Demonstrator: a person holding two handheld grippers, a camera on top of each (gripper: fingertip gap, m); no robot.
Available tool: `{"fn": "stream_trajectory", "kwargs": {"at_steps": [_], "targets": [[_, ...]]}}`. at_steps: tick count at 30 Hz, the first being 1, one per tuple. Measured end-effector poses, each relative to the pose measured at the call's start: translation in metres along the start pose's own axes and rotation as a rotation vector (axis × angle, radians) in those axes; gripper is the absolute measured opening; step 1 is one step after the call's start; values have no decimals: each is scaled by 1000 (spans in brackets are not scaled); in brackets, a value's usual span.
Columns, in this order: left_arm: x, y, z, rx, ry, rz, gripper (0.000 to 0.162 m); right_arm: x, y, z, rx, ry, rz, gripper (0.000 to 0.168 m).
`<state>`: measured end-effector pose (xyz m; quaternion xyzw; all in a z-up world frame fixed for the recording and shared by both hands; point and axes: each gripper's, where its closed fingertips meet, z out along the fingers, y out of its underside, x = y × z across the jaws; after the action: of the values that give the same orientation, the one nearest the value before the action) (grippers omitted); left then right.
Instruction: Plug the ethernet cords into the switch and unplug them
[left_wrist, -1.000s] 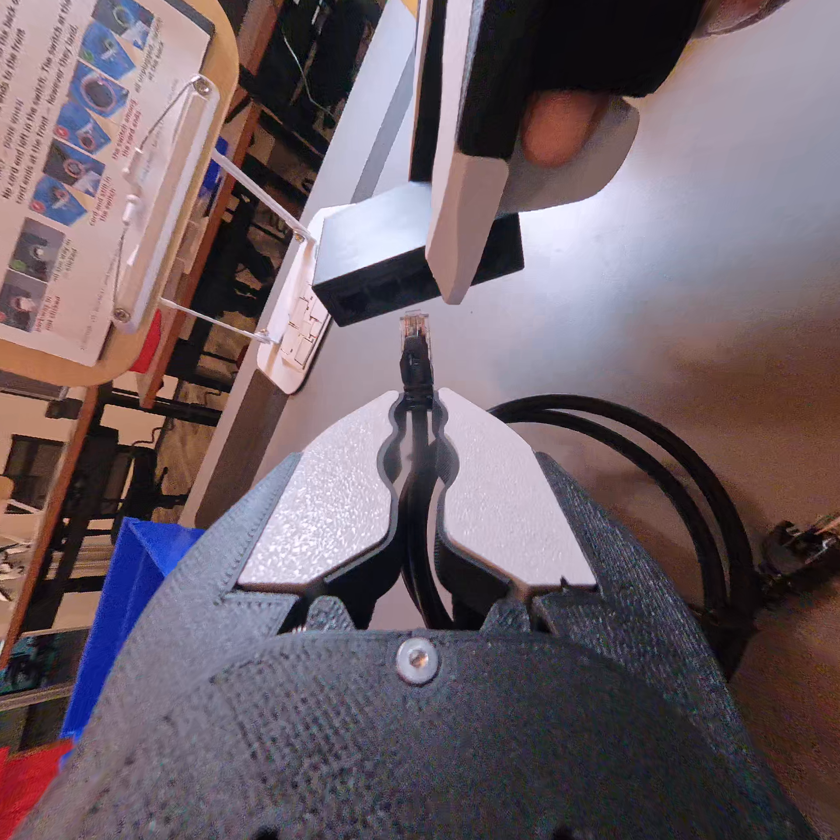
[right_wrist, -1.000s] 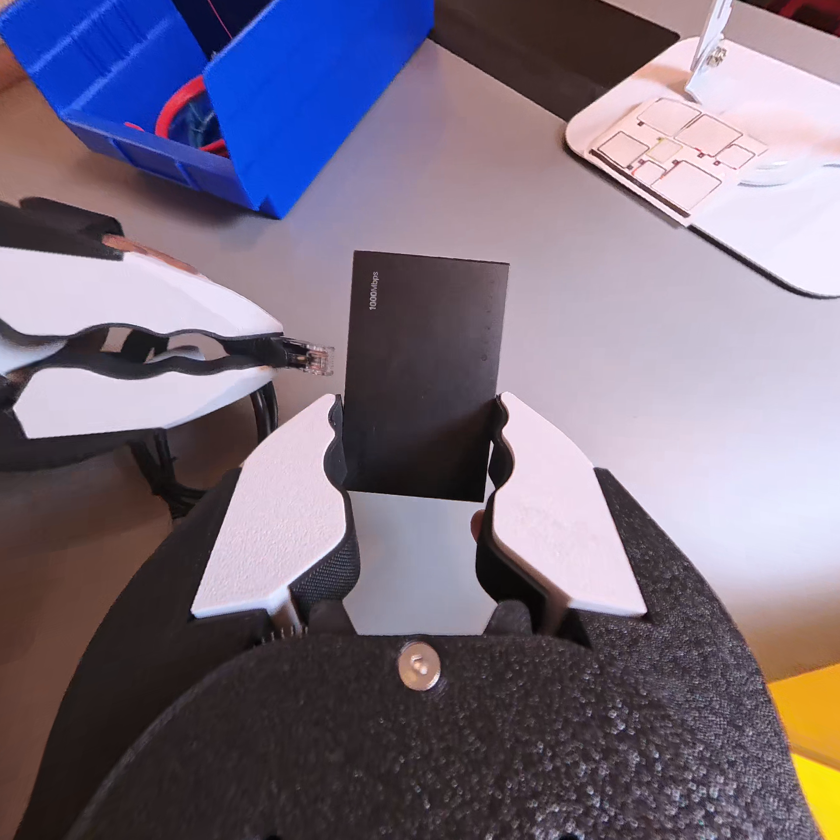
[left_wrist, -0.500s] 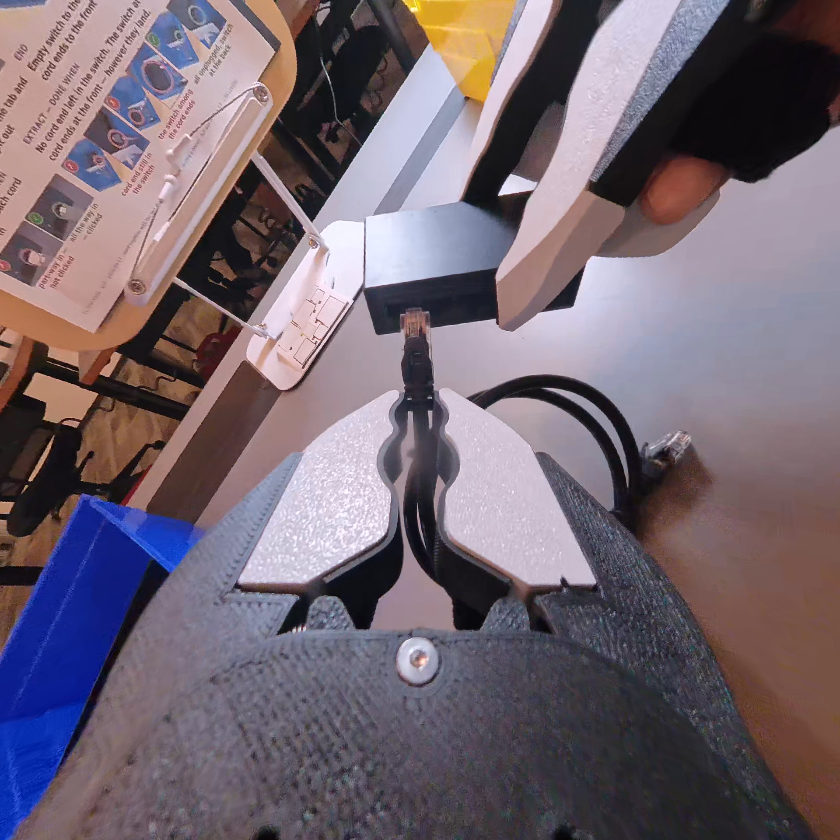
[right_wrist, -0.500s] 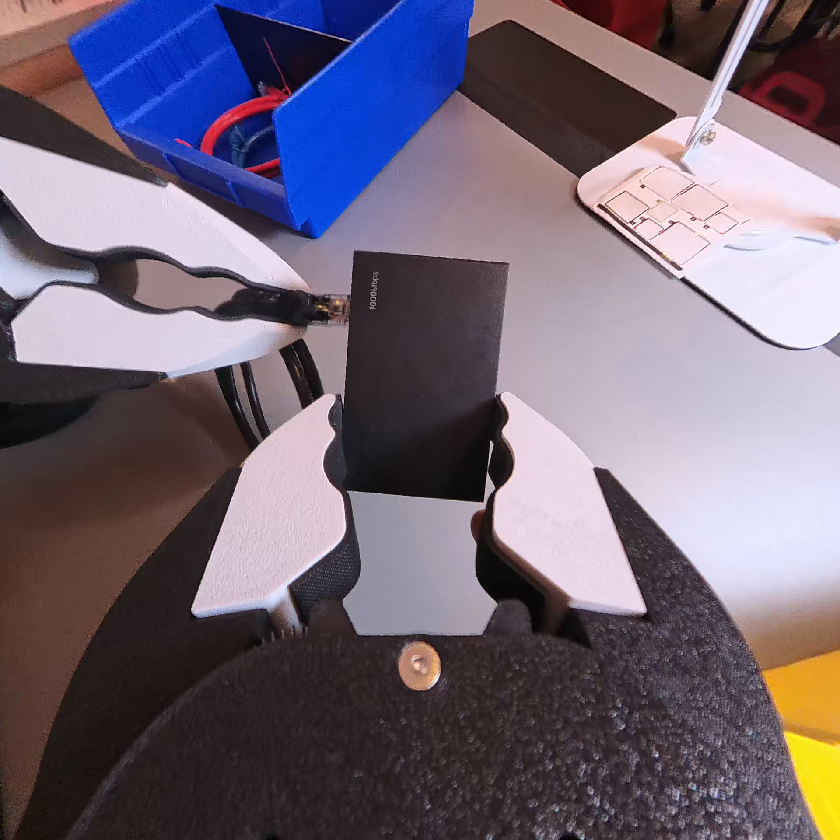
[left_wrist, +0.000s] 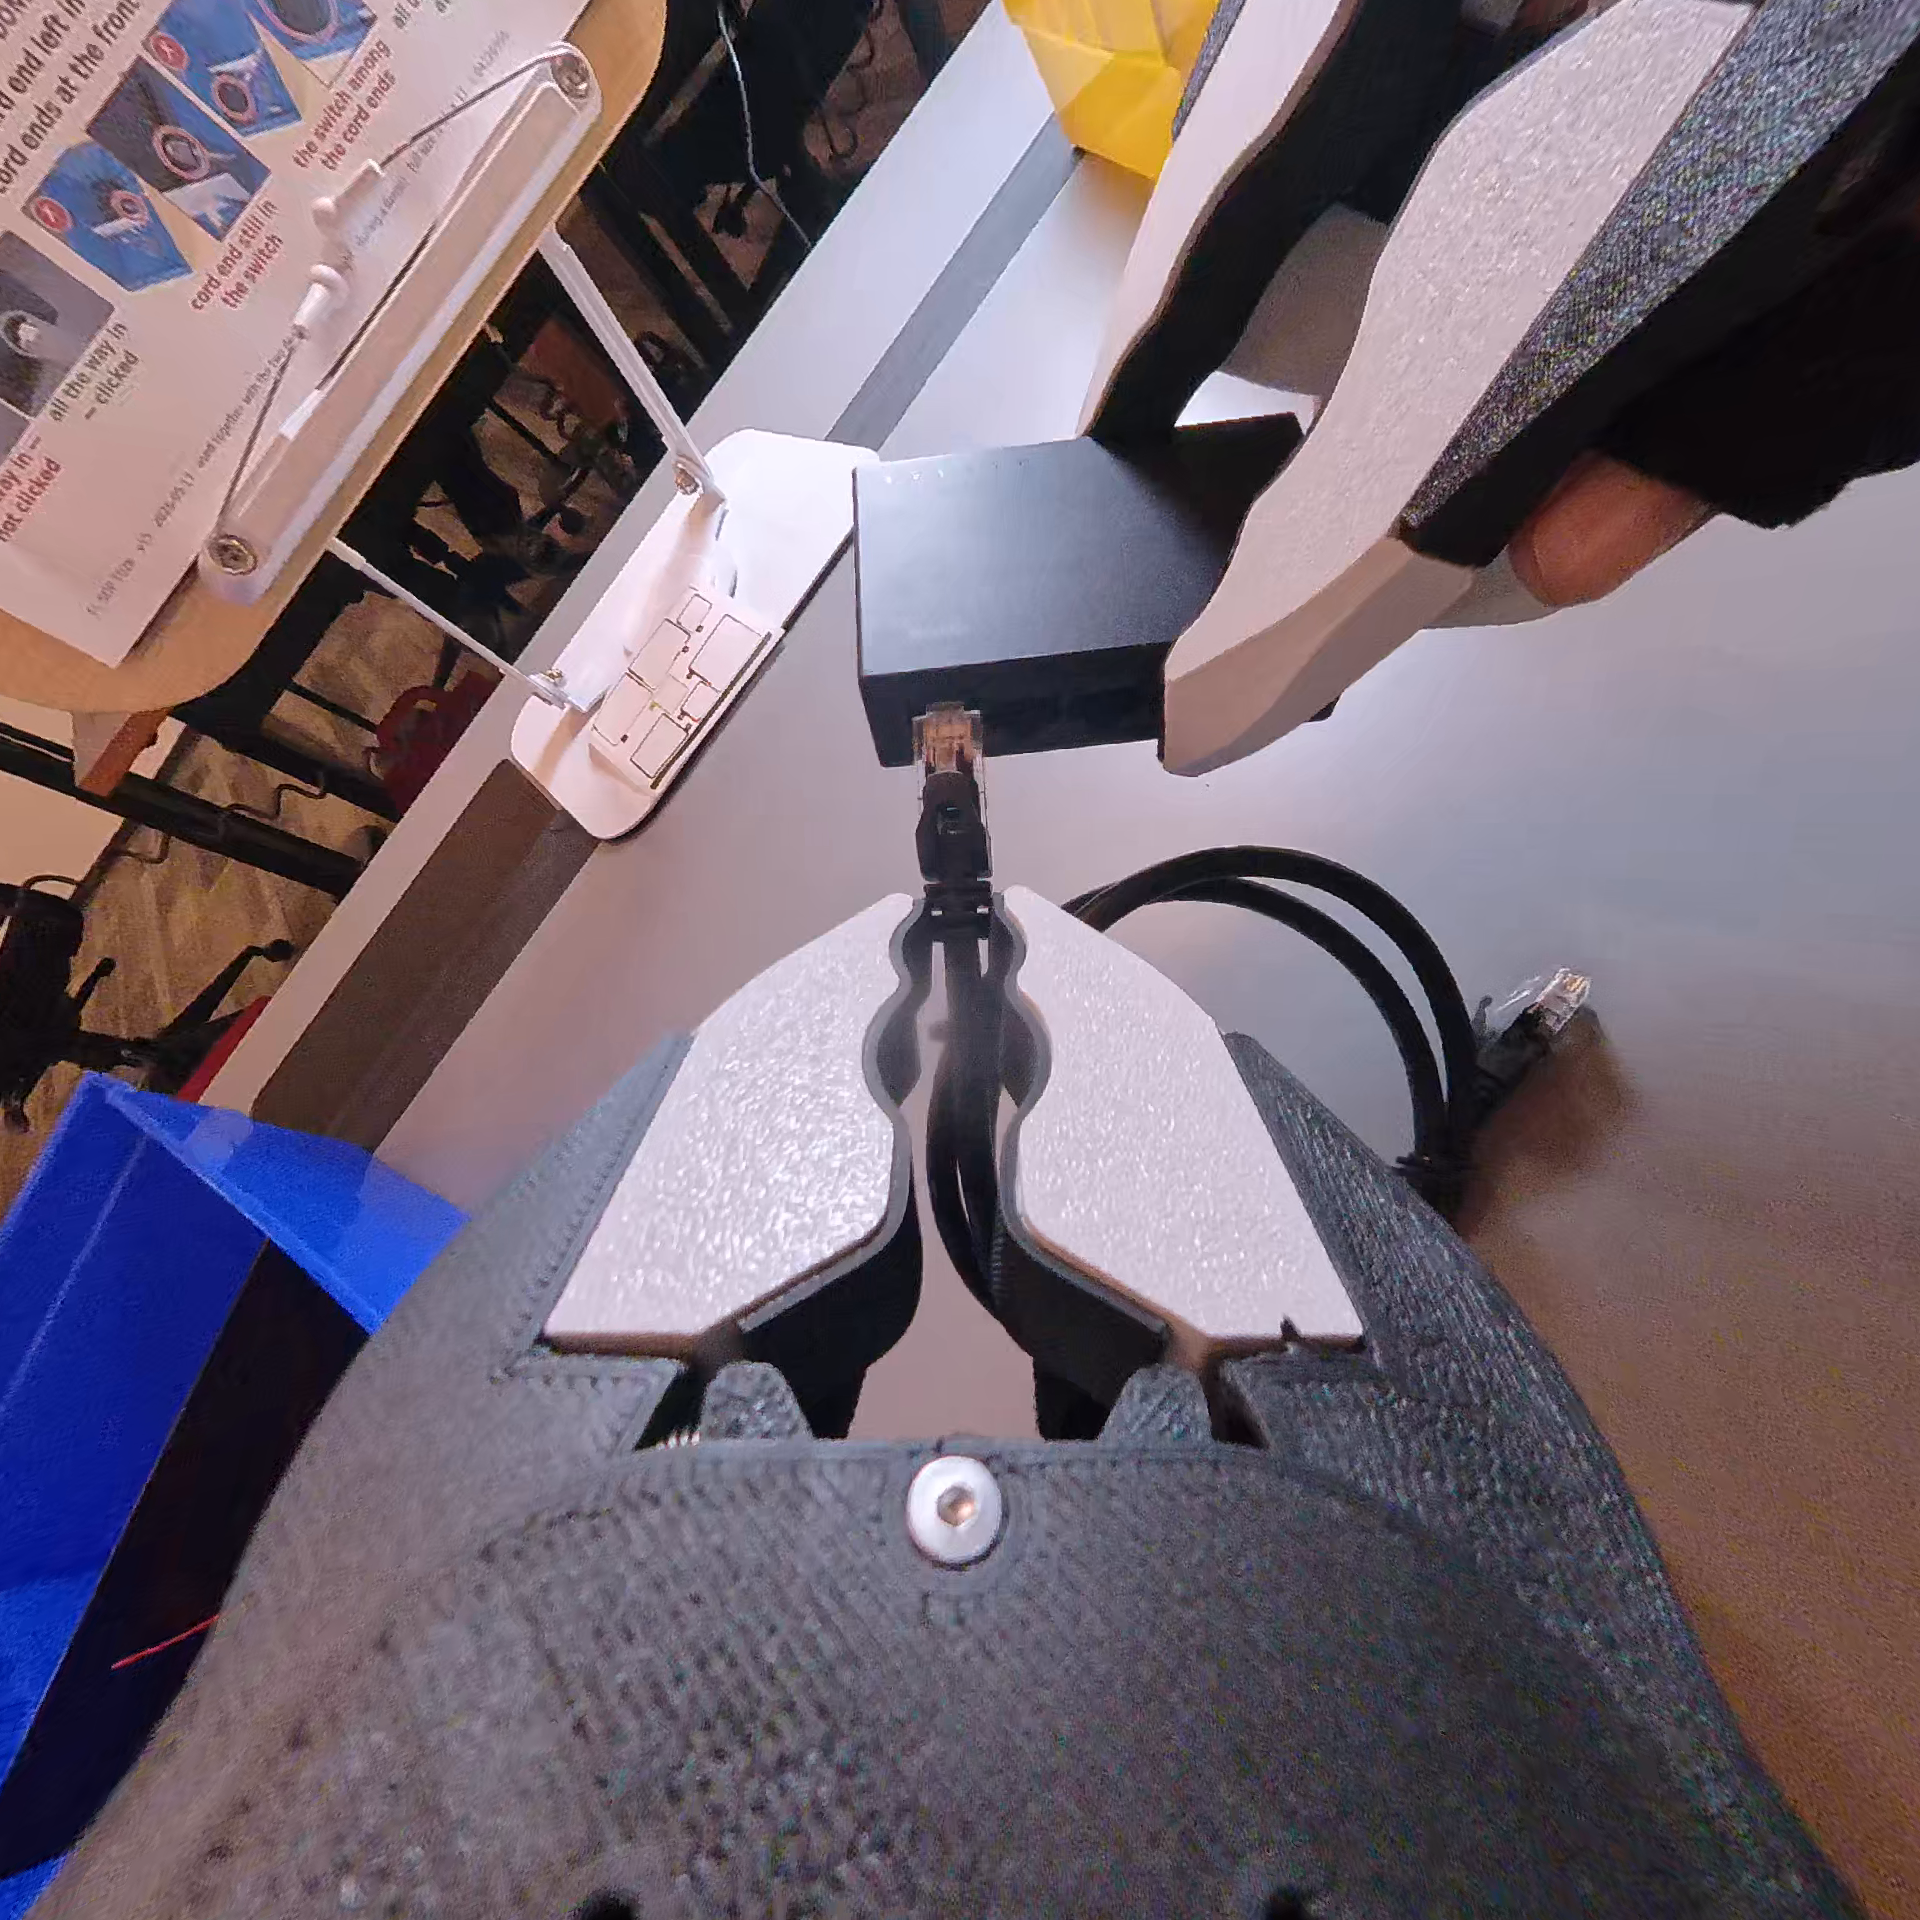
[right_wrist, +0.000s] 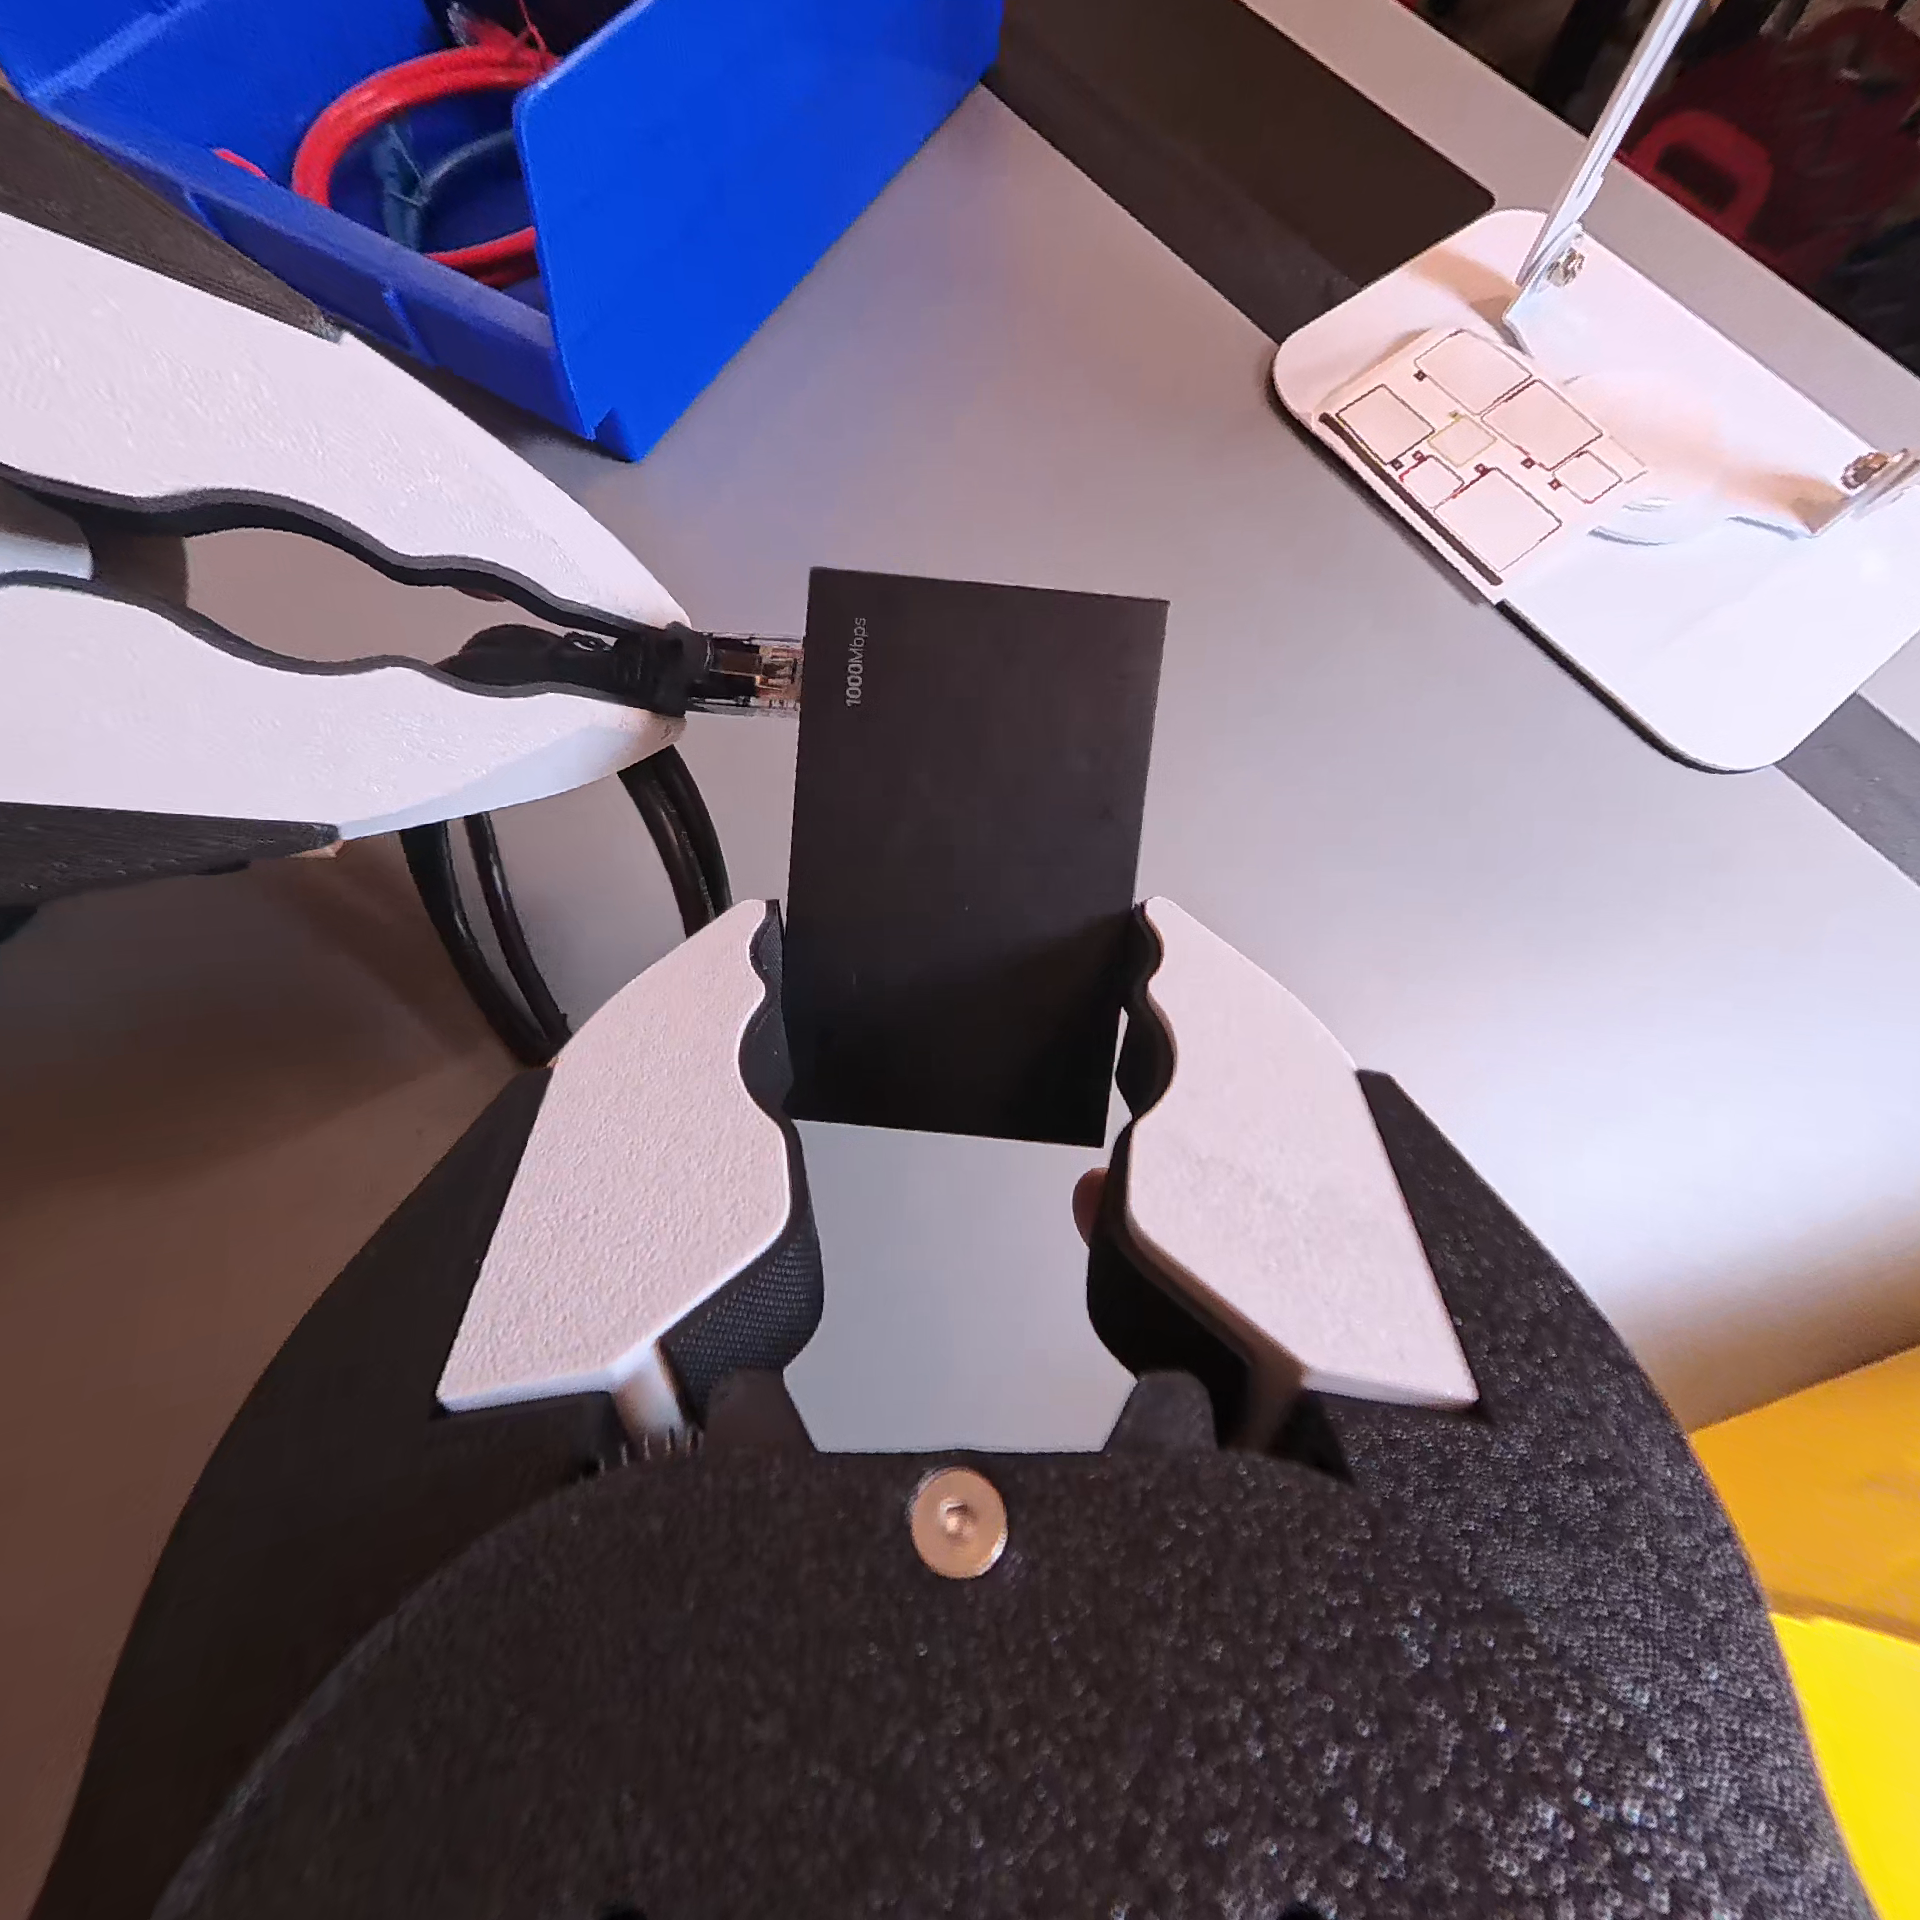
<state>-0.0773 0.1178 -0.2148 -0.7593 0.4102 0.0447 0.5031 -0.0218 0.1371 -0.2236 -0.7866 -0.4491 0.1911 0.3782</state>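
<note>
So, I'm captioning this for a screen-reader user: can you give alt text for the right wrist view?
The right gripper clamps a black switch on a grey table, while the left gripper brings a black ethernet cord's clear plug up to the switch's left side. A blue bin with red cable sits behind, a white stand base to the right.

Switch (right_wrist: 977, 831): flat black rectangular box, lying flat on grey table, port side facing left w/ small pale print near that edge. Black ethernet cord (left_wrist: 1340, 935) coils on table just beside it; its clear plug (right_wrist: 764, 675) is level, tip at/touching port face near the far corner—can't tell if seated. Cord's 2nd clear plug (left_wrist: 1553, 997) lies loose on table.
</note>
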Motion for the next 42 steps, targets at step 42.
{"fn": "stream_trajectory", "kwargs": {"at_steps": [42], "targets": [[10,38,22,-232,301,-383,10,1,3,28,-50,73,-28,62]]}}
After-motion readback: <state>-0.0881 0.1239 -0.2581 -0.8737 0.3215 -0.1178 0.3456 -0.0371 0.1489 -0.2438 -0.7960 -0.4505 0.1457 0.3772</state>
